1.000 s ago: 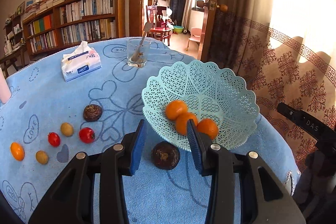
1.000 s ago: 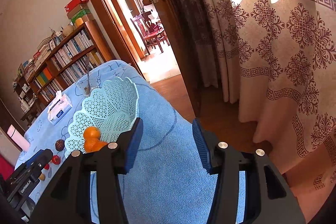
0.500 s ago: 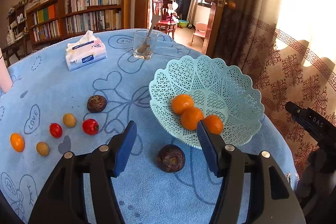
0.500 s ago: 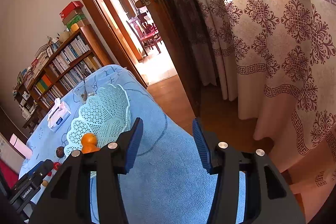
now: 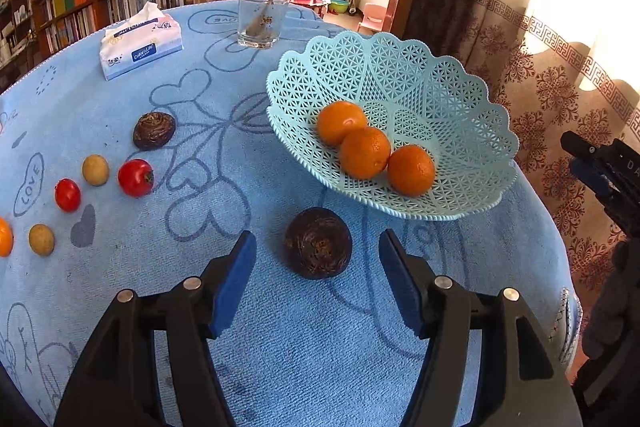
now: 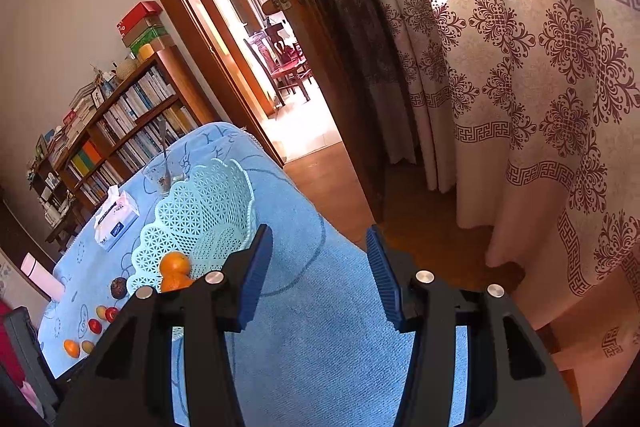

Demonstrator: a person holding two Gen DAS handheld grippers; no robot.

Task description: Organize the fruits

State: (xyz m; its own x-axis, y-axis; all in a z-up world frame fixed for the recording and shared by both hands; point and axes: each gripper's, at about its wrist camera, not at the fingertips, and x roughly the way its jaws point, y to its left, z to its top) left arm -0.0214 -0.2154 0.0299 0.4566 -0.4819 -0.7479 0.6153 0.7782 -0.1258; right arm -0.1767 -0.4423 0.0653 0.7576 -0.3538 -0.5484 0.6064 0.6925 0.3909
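A dark brown wrinkled fruit (image 5: 318, 243) lies on the blue cloth just below the pale green lattice basket (image 5: 400, 67). My left gripper (image 5: 317, 239) is open, angled down over it, and its blue pads stand clear of the fruit on both sides. Three oranges (image 5: 365, 153) rest in the basket. To the left, a second dark fruit (image 5: 154, 130), two tomatoes (image 5: 135, 177), two small tan fruits (image 5: 95, 169) and an orange (image 5: 4, 237) lie loose. My right gripper (image 6: 319, 231) is open and holds nothing. It hovers over the table's right end, beside the basket (image 6: 208, 195).
A tissue pack (image 5: 140, 45) and a glass with a spoon (image 5: 262, 21) stand at the back of the table. The round table's edge drops off to the right, towards a patterned curtain (image 6: 520, 107) and a wooden door (image 6: 320, 27). A pink bottle (image 6: 42, 275) stands at the far left.
My left gripper's jaws have widened, and it has sunk closer to the dark fruit, which now looks larger between the tips. The right gripper has stayed almost still.
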